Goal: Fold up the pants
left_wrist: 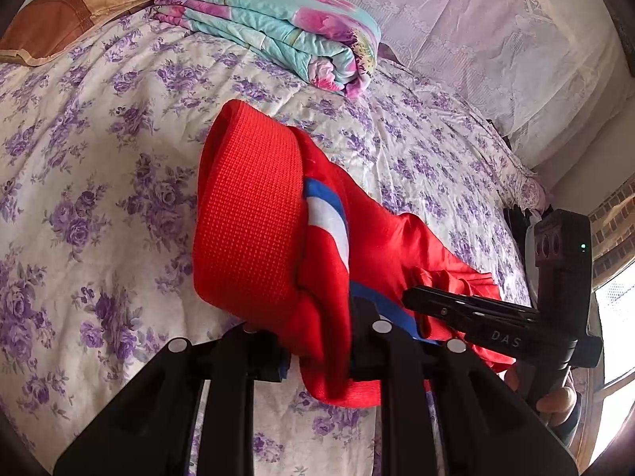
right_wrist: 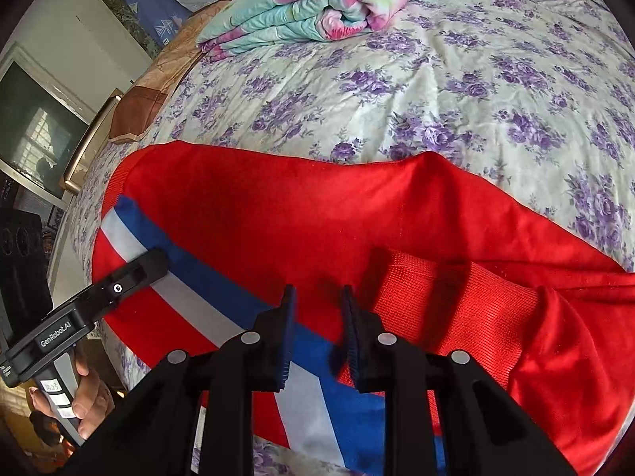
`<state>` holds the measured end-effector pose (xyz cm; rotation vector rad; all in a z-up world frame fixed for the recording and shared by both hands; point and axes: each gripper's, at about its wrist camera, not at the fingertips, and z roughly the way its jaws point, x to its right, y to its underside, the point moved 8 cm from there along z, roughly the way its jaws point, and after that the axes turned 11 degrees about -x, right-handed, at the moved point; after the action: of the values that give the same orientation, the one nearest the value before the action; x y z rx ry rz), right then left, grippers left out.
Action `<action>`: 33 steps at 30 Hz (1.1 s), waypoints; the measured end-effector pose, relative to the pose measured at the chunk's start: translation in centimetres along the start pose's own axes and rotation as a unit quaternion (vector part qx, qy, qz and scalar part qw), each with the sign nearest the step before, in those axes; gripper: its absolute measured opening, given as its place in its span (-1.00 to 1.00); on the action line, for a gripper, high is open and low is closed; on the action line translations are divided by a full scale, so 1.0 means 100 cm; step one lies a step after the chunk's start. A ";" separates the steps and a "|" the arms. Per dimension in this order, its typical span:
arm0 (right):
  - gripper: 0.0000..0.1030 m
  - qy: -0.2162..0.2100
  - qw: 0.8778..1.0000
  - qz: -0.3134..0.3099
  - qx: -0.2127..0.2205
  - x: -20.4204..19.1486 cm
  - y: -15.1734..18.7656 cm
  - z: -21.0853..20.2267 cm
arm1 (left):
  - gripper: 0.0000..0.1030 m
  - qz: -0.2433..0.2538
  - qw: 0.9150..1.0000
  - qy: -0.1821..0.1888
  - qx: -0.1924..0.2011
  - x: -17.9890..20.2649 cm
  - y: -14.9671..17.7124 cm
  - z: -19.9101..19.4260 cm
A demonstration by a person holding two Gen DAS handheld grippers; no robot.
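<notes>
The bed (right_wrist: 456, 91), under a purple-flowered cover, carries everything here; a folded quilt (left_wrist: 278, 27) and a brown pillow (left_wrist: 59, 20) sit well apart at its far side, which leaves the near half free as a folding surface. The red pants (right_wrist: 317, 214), with a blue and white side stripe (right_wrist: 222, 301), lie across the near edge, partly lifted. The left claw (left_wrist: 317, 357) is closed on the cloth near the stripe, with the ribbed cuff (left_wrist: 250, 214) standing up in front of its camera, probably to carry that end over. The right claw (right_wrist: 317, 337) is slightly parted just above the pants, at the stripe's edge beside a ribbed band (right_wrist: 436, 305), gripping nothing clearly, seemingly ready to pinch.
</notes>
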<state>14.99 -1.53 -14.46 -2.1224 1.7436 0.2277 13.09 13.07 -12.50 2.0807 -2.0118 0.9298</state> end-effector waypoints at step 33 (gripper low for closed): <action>-0.62 0.029 0.943 0.224 0.245 0.232 0.249 -0.174 | -0.64 0.307 0.927 -0.180 -0.120 0.273 0.095 0.139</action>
<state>-6.20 -33.20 -11.66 -1.3829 2.0415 -0.1430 7.47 -18.51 -13.68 1.5932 -2.8821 0.3211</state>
